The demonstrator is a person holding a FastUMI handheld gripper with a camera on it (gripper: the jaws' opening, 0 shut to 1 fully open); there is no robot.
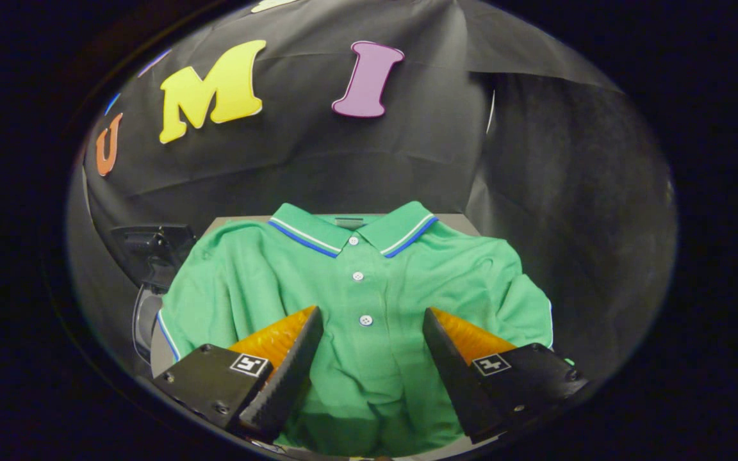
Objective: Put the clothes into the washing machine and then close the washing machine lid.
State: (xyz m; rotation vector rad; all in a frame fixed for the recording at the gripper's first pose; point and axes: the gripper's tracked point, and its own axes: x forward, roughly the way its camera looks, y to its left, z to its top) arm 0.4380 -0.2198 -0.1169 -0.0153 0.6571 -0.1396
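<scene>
A green polo shirt (369, 288) with a white-and-blue striped collar and white buttons lies spread flat on a grey surface (465, 223), collar away from me. My gripper (373, 320) hovers over the shirt's lower front, open, its fingers (292, 358) wide apart on either side of the button placket. Nothing is held between them. The shirt's hem is hidden beneath the fingers.
A dark device (154, 250) with a rounded frame below it stands just left of the shirt's left sleeve. Black cloth walls close in behind and to the right of the surface.
</scene>
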